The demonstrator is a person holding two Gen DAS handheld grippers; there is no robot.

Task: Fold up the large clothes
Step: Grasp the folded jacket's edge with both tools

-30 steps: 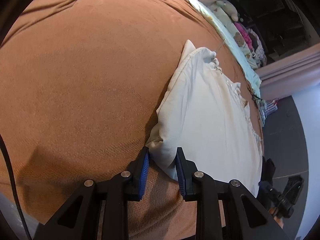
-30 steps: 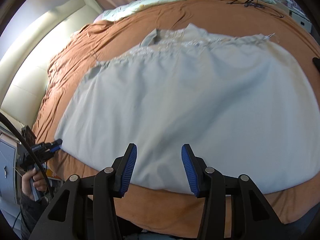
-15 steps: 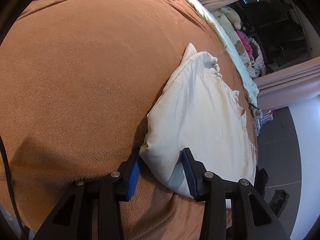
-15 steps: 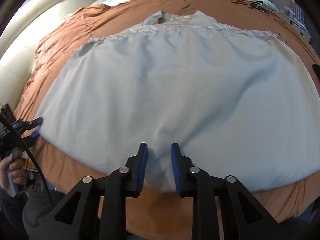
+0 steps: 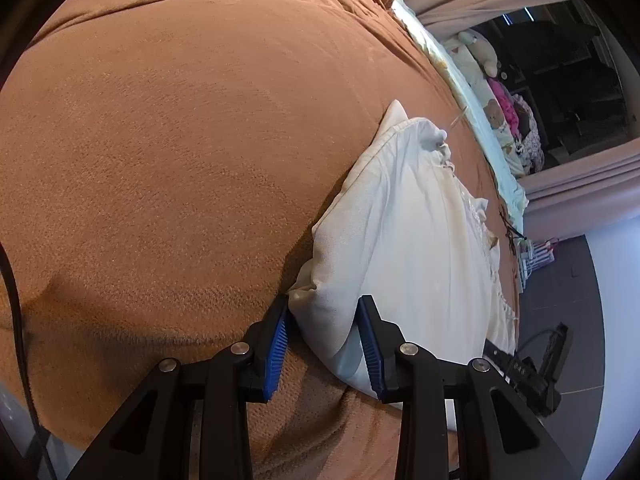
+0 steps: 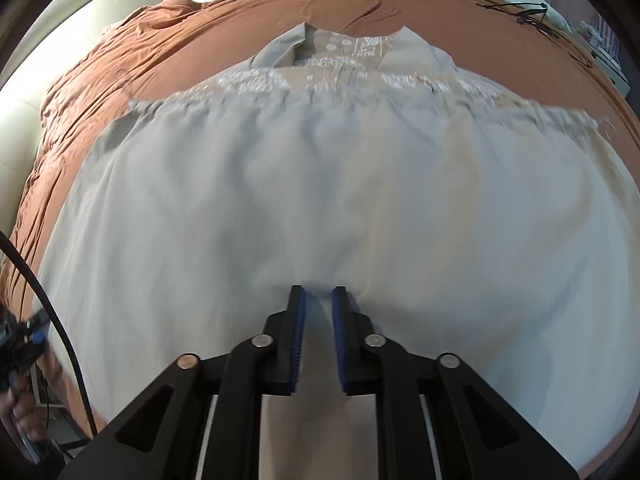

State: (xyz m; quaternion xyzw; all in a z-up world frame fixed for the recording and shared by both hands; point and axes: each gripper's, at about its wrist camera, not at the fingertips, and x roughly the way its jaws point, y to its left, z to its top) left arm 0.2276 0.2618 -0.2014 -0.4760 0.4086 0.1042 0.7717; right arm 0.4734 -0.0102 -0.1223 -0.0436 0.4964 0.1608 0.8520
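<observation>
Cream dress (image 6: 340, 200) lies spread on the bed (image 5: 180, 160); we straddle its corner with the left hand-held gripper (image 5: 324, 344), jaws apart, and pinch its near hem in the right hand-held gripper (image 6: 318, 336), nearly closed, ready to lift and fold.

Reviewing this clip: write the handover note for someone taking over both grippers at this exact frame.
Left gripper: open, pads either side of the bunched corner of the white dress, not clamped.
Right gripper: nearly closed, a narrow gap between the pads, over the dress's near hem; whether it grips cloth cannot be told.
Dress lies spread flat on the brown bedspread, embroidered bodice at the far end.
Done: garment laid out.
Left: secure both grips and make the folds.
</observation>
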